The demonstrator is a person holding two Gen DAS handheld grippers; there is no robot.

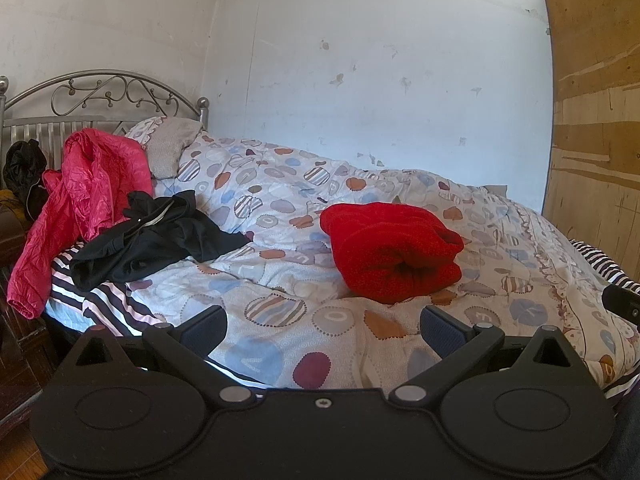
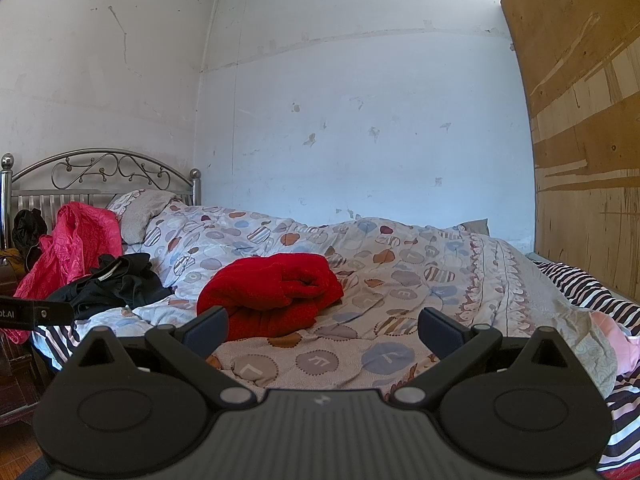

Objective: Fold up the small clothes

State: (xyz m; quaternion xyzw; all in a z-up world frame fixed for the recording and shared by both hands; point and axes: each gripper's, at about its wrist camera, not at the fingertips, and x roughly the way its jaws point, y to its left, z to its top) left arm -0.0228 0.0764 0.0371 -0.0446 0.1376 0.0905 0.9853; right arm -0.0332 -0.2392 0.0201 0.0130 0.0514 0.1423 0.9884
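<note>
A red fleece garment (image 1: pixel 392 252) lies folded in a bundle on the patterned quilt (image 1: pixel 280 208); it also shows in the right wrist view (image 2: pixel 272 292). A black garment (image 1: pixel 160 236) lies crumpled to its left, also seen in the right wrist view (image 2: pixel 116 284). A pink shiny jacket (image 1: pixel 80 196) hangs over the bed's left end (image 2: pixel 72 244). My left gripper (image 1: pixel 324 328) is open and empty, held above the quilt short of the red bundle. My right gripper (image 2: pixel 324 328) is open and empty, just in front of the red bundle's near edge.
A metal headboard (image 1: pixel 100 96) and a pillow (image 1: pixel 172 144) stand at the back left. White walls run behind the bed. A wooden board (image 2: pixel 588 160) stands at the right. A striped sheet (image 2: pixel 580 284) shows at the bed's edges. Another dark item (image 1: pixel 24 168) sits by the headboard.
</note>
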